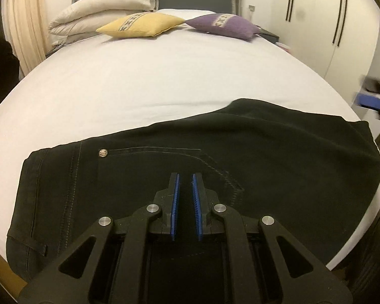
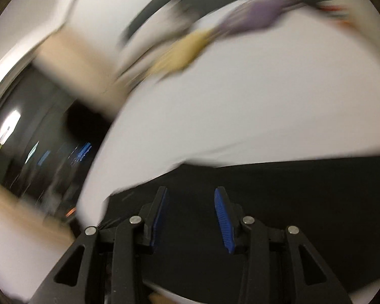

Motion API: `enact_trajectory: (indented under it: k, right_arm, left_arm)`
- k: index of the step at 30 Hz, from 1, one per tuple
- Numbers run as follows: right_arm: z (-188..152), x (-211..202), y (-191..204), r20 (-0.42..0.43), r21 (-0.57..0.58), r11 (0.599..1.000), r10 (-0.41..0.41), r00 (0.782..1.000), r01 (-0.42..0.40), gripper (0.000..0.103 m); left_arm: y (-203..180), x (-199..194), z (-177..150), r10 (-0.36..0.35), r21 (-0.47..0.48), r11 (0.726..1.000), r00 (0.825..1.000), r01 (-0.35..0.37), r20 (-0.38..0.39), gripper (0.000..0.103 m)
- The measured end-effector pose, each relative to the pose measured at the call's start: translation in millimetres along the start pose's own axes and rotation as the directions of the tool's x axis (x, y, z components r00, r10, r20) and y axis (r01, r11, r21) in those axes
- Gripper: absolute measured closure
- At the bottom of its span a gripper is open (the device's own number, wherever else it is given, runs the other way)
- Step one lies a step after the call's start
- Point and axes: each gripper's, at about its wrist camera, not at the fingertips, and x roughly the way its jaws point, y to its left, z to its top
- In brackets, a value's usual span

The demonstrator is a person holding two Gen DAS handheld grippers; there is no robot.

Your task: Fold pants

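pants point(image 1: 215, 152) rivet point(image 1: 103, 152) only in left view

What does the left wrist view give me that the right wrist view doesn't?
Only the left wrist view is sharp: pocket rivet, seam stitching, folded duvet, wardrobe doors, and the left gripper with a narrow gap over the pants. Only the right wrist view shows the right gripper wide open, plus a dark area beside the bed. Both show pants, white sheet, yellow cushion and purple cushion.
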Motion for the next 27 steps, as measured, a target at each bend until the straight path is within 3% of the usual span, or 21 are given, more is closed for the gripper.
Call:
enact_trajectory:
  k: [1, 4, 7, 8, 9, 11, 13, 16, 18, 20, 21, 23, 24, 26, 27]
  right_arm:
    - [7, 35, 13, -0.056, -0.011, 0.998, 0.060, 0.997, -0.060, 0.061]
    - [17, 121, 26, -0.201, 0.024, 0.992, 0.126, 0.971, -0.123, 0.061]
    - [18, 180, 3, -0.263, 0.065, 0.998, 0.035, 0.964, -0.019, 0.065]
    - [18, 191, -13, -0.270, 0.118, 0.993, 0.039, 0.962, -0.007, 0.087]
    - [18, 194, -27, -0.259, 0.161, 0.987, 0.039, 0.965, 0.004, 0.103]
    - [22, 185, -54, -0.174, 0.255, 0.967, 0.068, 0.982, -0.022, 0.103]
    - [27, 164, -72, -0.089, 0.266, 0.961, -0.056, 0.994, 0.078, 0.103]
    - [28, 131, -87, -0.022, 0.304, 0.945, -0.122, 0.992, 0.123, 0.099]
    - [19, 103, -74, 0.018, 0.246, 0.965, -0.094, 0.995, 0.086, 0.082]
    - [-4, 82, -61, 0.038, 0.217, 0.976, 0.003, 0.999, -0.011, 0.061]
    - [-18, 78, -55, 0.028, 0.201, 0.979, 0.016, 0.999, -0.021, 0.059]
    - [-45, 61, -67, 0.014, 0.194, 0.980, -0.053, 0.999, 0.049, 0.059]
    - [-50, 44, -93, 0.015, 0.237, 0.968, -0.089, 0.996, 0.083, 0.077]
    - [-78, 5, -143, 0.089, 0.405, 0.914, -0.075, 0.993, 0.032, 0.103]
    - [-86, -11, -158, 0.118, 0.449, 0.893, -0.091, 0.989, 0.029, 0.103]
  left_arm:
    - [2, 2, 0, 0.005, -0.002, 1.000, 1.000, -0.005, -0.004, 0.093]
    - [10, 8, -6, 0.011, -0.010, 1.000, 0.999, -0.011, -0.031, 0.093]
    - [18, 19, -13, 0.004, -0.026, 1.000, 0.999, -0.005, -0.052, 0.093]
    - [19, 20, -14, 0.003, -0.022, 1.000, 0.999, -0.004, -0.047, 0.093]
    - [19, 20, -15, 0.005, -0.016, 1.000, 0.999, -0.006, -0.039, 0.093]
    - [19, 18, -20, 0.010, -0.010, 1.000, 1.000, -0.011, -0.029, 0.093]
    - [20, 19, -25, 0.017, -0.003, 1.000, 1.000, -0.017, -0.019, 0.093]
    - [17, 15, -28, 0.024, -0.007, 1.000, 1.000, -0.024, -0.011, 0.093]
    - [16, 8, -31, 0.021, -0.030, 0.999, 1.000, -0.021, 0.000, 0.093]
    - [18, 6, -33, 0.019, -0.043, 0.999, 1.000, -0.019, 0.012, 0.093]
    - [16, 7, -35, 0.025, -0.038, 0.999, 1.000, -0.025, 0.007, 0.093]
    - [13, 10, -37, 0.040, -0.024, 0.999, 0.999, -0.039, 0.010, 0.093]
    - [8, 11, -36, 0.051, -0.016, 0.999, 0.999, -0.051, 0.013, 0.093]
    - [4, 12, -33, 0.066, -0.010, 0.998, 0.998, -0.065, 0.007, 0.093]
    - [3, 12, -32, 0.063, -0.014, 0.998, 0.998, -0.063, 0.003, 0.093]
